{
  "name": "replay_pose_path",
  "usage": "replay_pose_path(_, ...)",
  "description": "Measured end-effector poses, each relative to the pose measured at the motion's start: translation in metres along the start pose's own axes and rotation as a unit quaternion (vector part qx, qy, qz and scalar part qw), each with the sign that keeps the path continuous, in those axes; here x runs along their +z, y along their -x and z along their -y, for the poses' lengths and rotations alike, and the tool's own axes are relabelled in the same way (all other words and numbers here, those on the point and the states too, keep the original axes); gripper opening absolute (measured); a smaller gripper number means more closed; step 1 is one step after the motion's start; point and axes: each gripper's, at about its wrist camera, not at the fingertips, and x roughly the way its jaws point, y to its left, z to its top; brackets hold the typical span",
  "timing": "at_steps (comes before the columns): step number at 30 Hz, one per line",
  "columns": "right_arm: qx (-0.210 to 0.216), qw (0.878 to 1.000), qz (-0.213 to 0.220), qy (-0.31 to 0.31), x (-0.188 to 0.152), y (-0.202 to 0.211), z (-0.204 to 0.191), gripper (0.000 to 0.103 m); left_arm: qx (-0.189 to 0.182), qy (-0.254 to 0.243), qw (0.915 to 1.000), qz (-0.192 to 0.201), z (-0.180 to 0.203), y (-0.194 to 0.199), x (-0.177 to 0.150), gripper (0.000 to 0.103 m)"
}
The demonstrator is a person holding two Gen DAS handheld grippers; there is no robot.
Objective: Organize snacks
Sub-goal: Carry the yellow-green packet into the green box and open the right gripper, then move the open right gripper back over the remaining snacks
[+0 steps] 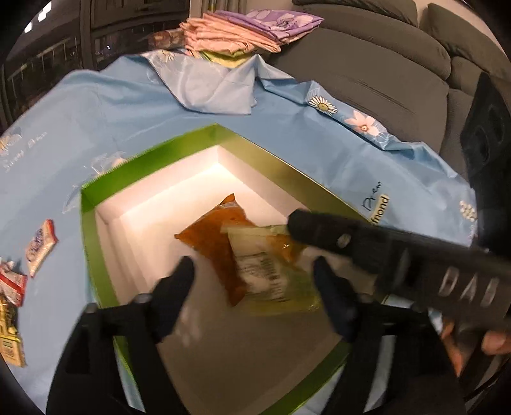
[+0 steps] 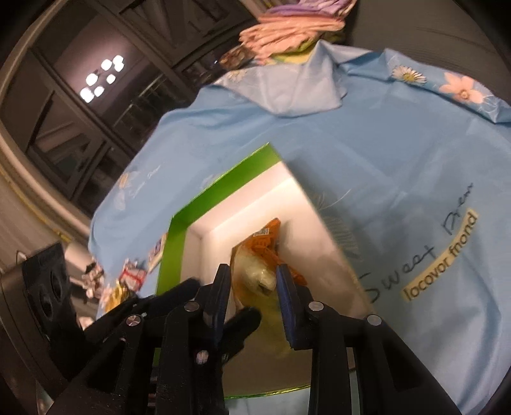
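Observation:
A green box with a white inside stands on the blue cloth. In it lie an orange snack packet and a clear yellowish packet on top of it. My left gripper is open above the box, its fingers on each side of the packets. My right gripper is open over the yellowish packet; it reaches in from the right in the left wrist view. Several loose snack packets lie on the cloth left of the box.
A blue flowered cloth covers the table. Folded pink and purple cloths are stacked at the far edge. A grey sofa stands behind on the right.

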Motion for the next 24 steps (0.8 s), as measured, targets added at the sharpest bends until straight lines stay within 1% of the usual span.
replay_pose_path(2, 0.022, 0.999, 0.011, -0.020, 0.001, 0.005, 0.007, 0.043, -0.005, 0.003, 0.9999, 0.013, -0.002, 0.006, 0.000, 0.092)
replay_pose_path(3, 0.038, 0.999, 0.016, -0.029, 0.001, 0.008, 0.008, 0.049, -0.007, 0.007, 0.9998, 0.017, -0.003, 0.008, -0.001, 0.094)
replay_pose_path(4, 0.044, 0.998, 0.024, -0.031, 0.001, 0.011, 0.008, 0.056, -0.008, 0.013, 0.9996, 0.025, -0.006, 0.012, 0.000, 0.095)
replay_pose_path(5, 0.043, 0.998, 0.031, -0.030, 0.000, 0.013, 0.006, 0.061, -0.008, 0.018, 0.9993, 0.032, -0.008, 0.015, 0.001, 0.098)
replay_pose_path(6, 0.034, 0.998, 0.039, -0.027, -0.001, 0.015, 0.004, 0.071, -0.006, 0.022, 0.9991, 0.037, -0.010, 0.017, 0.001, 0.100)
replay_pose_path(7, 0.028, 0.998, 0.044, -0.025, -0.002, 0.017, 0.002, 0.075, -0.002, 0.025, 0.9988, 0.042, -0.012, 0.020, 0.001, 0.100)
replay_pose_path(11, 0.041, 0.998, 0.039, -0.032, -0.002, 0.015, -0.003, 0.075, 0.015, 0.028, 0.9984, 0.046, -0.018, 0.027, -0.001, 0.101)
replay_pose_path(13, 0.038, 0.998, 0.040, -0.027, -0.002, 0.014, -0.009, 0.075, 0.024, 0.030, 0.9982, 0.046, -0.022, 0.030, -0.004, 0.101)
replay_pose_path(16, 0.043, 0.998, 0.041, -0.017, -0.002, 0.011, -0.021, 0.076, 0.034, 0.037, 0.9969, 0.060, -0.031, 0.044, -0.010, 0.101)
replay_pose_path(20, 0.066, 0.997, 0.040, 0.002, -0.008, 0.010, -0.050, 0.080, 0.052, 0.056, 0.9939, 0.079, -0.050, 0.071, -0.021, 0.101)
replay_pose_path(24, 0.094, 0.995, 0.016, 0.031, -0.018, -0.005, -0.088, 0.081, 0.091, 0.096, 0.9863, 0.099, -0.084, 0.106, -0.044, 0.103)
